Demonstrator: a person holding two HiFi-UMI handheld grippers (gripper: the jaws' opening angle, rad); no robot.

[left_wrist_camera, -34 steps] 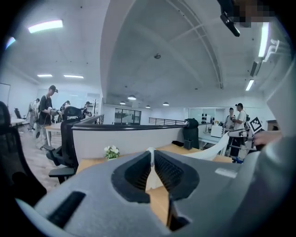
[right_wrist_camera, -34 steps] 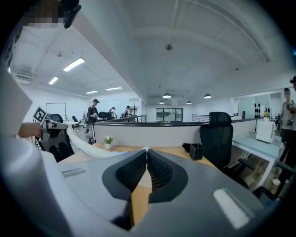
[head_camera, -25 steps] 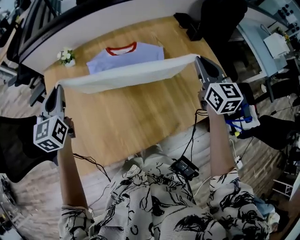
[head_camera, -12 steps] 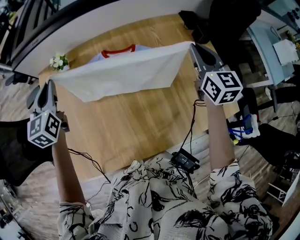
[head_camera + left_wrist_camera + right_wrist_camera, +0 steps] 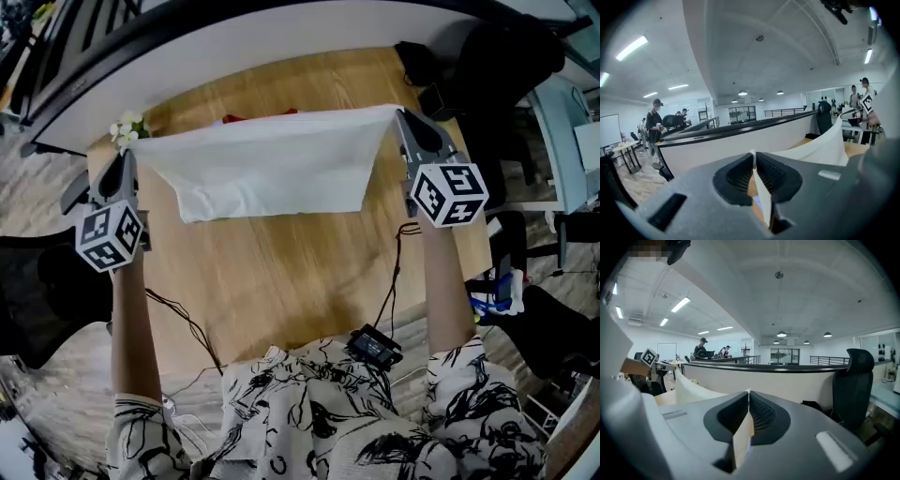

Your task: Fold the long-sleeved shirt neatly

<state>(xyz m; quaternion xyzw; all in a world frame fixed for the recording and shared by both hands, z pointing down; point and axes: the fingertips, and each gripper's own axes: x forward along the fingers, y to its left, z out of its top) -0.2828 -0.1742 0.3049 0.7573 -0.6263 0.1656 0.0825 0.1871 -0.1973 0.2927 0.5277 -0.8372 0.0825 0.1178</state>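
In the head view the shirt (image 5: 272,164) hangs taut between both grippers above the wooden table (image 5: 281,272), its pale inner side facing me. Only a sliver of the red collar (image 5: 258,117) peeks out behind its top edge. My left gripper (image 5: 120,157) is shut on the shirt's left corner, my right gripper (image 5: 401,114) on its right corner. In the left gripper view the left gripper (image 5: 753,157) pinches a thin fold of cloth (image 5: 761,197). The right gripper view shows the right gripper (image 5: 749,397) closed on a cloth edge (image 5: 743,439). The shirt's body and sleeves are hidden under the raised cloth.
A small flower pot (image 5: 128,129) stands at the table's far left corner, close to the left gripper. Black chairs (image 5: 487,66) stand beyond the far right corner. A white partition wall (image 5: 281,33) runs behind the table. Cables and a black box (image 5: 375,347) hang at the near edge.
Both grippers have carried the shirt's edge away from me toward the table's far side. The raised cloth now covers the blue front and most of the red collar.
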